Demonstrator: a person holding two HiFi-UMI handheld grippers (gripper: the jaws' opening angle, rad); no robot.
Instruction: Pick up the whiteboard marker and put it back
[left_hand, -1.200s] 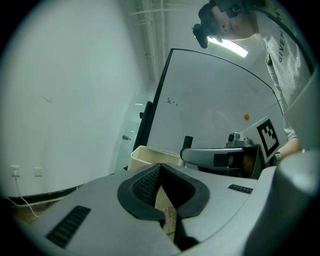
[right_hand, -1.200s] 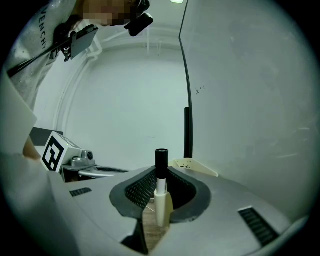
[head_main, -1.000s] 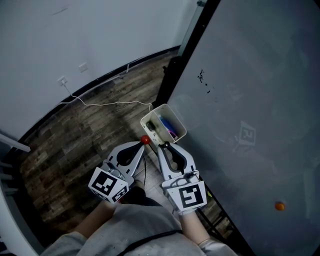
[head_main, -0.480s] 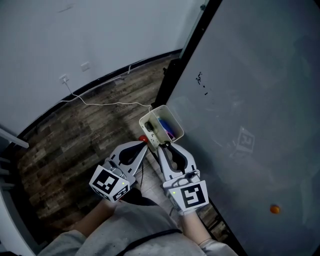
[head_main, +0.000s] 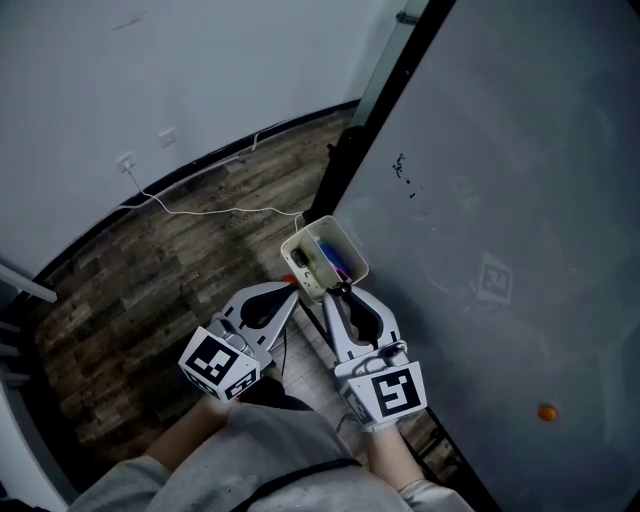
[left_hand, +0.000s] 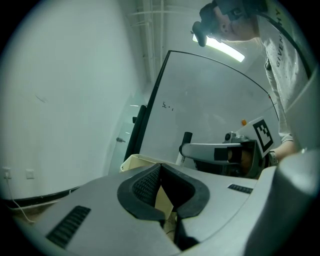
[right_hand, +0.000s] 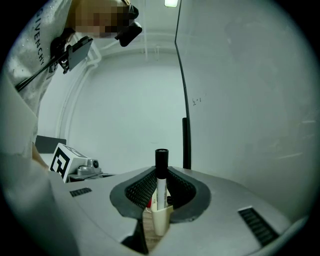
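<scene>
Room: dark plank floor (head_main: 150, 290) against a white wall (head_main: 150, 80), with a thin cable (head_main: 200, 210) trailing along the skirting. A whiteboard (head_main: 520, 200) fills the right of the head view and carries a few small black marks. Both grippers point level, side by side at the board's lower edge. Left gripper (head_main: 293, 291): jaw tips meet, nothing seen clamped, though the holder shows through the gap below the tips, so contact there is uncertain. Right gripper (head_main: 338, 292): jaws clamped on the marker (right_hand: 161, 185). A cream holder (head_main: 349, 241) sits just ahead of both grippers, against the board. The marker is upright with its black cap on top and its lower end at the holder's rim.
</scene>
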